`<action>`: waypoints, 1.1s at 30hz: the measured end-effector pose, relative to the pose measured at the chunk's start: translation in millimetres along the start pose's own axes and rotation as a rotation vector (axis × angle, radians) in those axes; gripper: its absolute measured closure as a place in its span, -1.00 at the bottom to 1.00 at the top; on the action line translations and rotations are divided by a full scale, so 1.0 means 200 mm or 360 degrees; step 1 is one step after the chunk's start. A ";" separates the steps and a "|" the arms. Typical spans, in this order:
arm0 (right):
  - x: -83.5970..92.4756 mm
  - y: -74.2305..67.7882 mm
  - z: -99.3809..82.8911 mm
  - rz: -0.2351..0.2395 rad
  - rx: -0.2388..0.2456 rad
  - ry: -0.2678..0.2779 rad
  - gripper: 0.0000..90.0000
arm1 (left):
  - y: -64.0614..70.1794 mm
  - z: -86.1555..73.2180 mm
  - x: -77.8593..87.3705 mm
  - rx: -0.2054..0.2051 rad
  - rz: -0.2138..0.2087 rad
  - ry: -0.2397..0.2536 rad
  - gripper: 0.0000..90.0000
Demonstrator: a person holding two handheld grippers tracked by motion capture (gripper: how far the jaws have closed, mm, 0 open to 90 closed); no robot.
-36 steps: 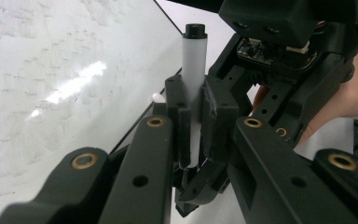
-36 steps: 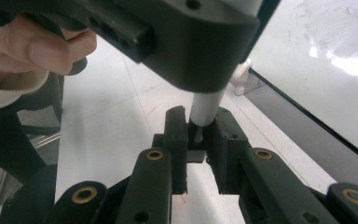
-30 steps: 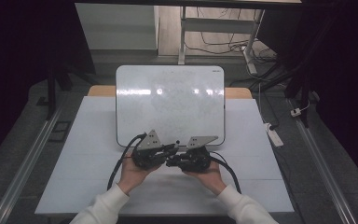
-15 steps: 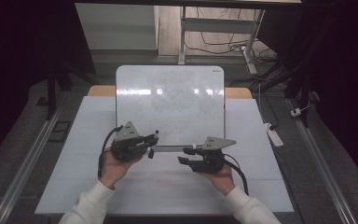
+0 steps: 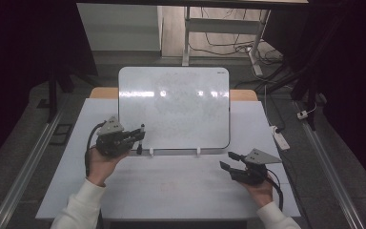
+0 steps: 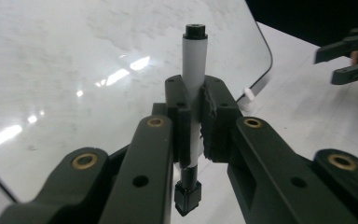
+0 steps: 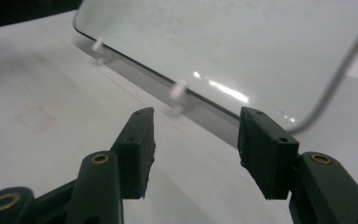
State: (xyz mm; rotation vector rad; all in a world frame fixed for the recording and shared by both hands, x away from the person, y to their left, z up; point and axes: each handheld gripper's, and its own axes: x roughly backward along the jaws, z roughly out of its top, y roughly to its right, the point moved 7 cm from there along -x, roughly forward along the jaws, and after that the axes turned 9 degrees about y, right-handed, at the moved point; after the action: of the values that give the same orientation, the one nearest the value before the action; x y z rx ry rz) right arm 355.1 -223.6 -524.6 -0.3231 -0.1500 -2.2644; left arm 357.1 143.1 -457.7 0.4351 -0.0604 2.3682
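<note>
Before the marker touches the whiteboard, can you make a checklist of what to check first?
1. Marker gripped firmly: ok, the left gripper is shut on its white barrel.
2. Marker cap off and tip ready: cannot tell, both ends look black.
3. Right gripper free: ok, its jaws have just been opening and nothing is between them.
4. Whiteboard steady: ok, it leans on two small white pegs on the table.
5. Right gripper out of the way: ok, it is down at the whiteboard's right corner, apart from the left gripper.
6. Whiteboard clean: ok, faint smudges, no writing.
</note>
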 end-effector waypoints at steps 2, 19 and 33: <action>0.04 0.03 -0.02 -0.0037 -0.0005 -0.0007 0.02 | -0.03 0.00 0.01 0.0008 0.0016 -0.0015 0.82; 0.12 0.11 -0.06 -0.0153 0.0015 -0.0020 0.01 | -0.24 0.04 -0.08 0.0028 0.0157 -0.0215 0.82; 0.11 0.11 -0.07 -0.0157 0.0033 -0.0046 0.01 | -0.40 -0.03 -0.24 0.0087 0.0278 -0.0392 0.81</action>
State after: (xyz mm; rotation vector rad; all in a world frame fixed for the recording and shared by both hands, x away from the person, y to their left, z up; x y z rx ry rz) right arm 354.8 -256.7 -532.0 -0.3443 -0.2082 -2.3550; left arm 442.0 172.3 -484.6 0.7746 -0.1533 2.4788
